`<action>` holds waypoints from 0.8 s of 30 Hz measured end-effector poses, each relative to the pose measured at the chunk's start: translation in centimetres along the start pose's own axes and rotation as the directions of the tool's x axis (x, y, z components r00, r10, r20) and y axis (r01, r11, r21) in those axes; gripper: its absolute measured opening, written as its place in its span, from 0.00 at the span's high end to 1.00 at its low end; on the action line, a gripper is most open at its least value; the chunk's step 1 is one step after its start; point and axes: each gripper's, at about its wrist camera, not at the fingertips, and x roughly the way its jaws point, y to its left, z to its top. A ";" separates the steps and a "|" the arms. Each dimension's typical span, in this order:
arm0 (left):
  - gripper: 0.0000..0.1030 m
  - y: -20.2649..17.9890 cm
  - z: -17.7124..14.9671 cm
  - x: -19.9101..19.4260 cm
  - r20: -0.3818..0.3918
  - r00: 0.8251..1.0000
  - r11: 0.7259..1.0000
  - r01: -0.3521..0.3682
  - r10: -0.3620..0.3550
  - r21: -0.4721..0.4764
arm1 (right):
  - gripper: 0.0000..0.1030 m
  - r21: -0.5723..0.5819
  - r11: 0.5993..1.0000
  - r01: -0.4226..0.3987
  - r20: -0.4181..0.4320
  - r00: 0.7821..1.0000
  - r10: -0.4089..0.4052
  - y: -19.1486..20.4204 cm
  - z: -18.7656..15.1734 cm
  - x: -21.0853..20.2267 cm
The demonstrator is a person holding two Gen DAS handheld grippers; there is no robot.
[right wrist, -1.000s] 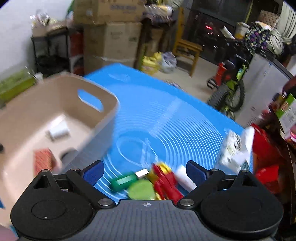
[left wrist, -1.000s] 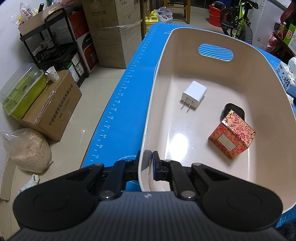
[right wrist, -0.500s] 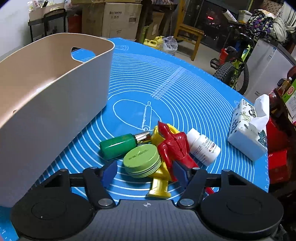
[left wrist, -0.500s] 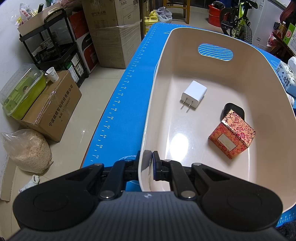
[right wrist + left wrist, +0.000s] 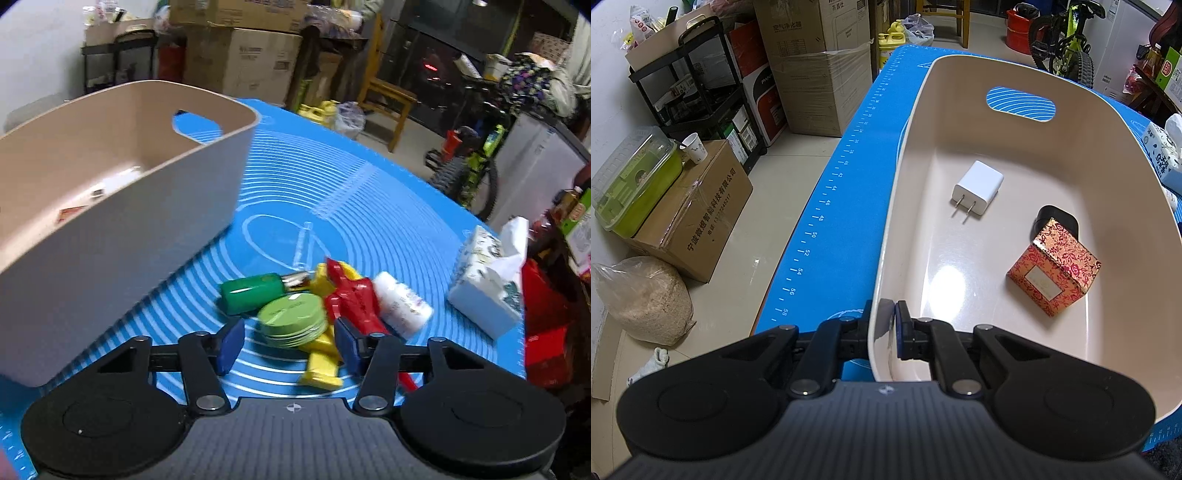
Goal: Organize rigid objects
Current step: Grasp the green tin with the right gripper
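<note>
My left gripper (image 5: 884,325) is shut on the near rim of the beige bin (image 5: 1126,192). Inside the bin lie a white charger plug (image 5: 977,190), a red patterned box (image 5: 1054,271) and a black object (image 5: 1056,218) partly hidden behind the box. My right gripper (image 5: 288,347) is open just above a round green tin (image 5: 291,317), one finger on each side. Beside the tin lie a green bottle (image 5: 255,293), a red and yellow toy (image 5: 351,299) and a white bottle (image 5: 402,304). The bin (image 5: 122,221) stands to the left.
A blue mat (image 5: 332,192) covers the table. A tissue pack (image 5: 487,280) sits at the mat's right edge. Cardboard boxes (image 5: 690,206), a rack and a sack stand on the floor left of the table (image 5: 827,206).
My right gripper swung from the bin toward the pile, dropped low, and now straddles the green tin, still open. The left gripper has kept its hold on the bin rim.
</note>
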 end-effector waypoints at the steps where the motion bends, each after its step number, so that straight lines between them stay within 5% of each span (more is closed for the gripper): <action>1: 0.88 0.0 0.0 0.0 0.000 1.000 1.000 0.000 0.000 0.000 | 0.43 -0.009 1.000 -0.002 -0.005 1.000 0.002 0.2 0.1 0.3; 11: 0.88 0.0 0.0 0.0 0.000 1.000 1.000 0.001 -0.001 0.001 | 0.43 -0.029 0.995 0.094 -0.036 0.995 -0.095 0.5 1.3 4.0; 24: 0.88 0.0 0.0 0.0 0.000 1.000 1.000 0.000 0.000 0.001 | 0.48 -0.035 0.994 0.106 -0.030 0.994 -0.107 0.7 1.4 5.5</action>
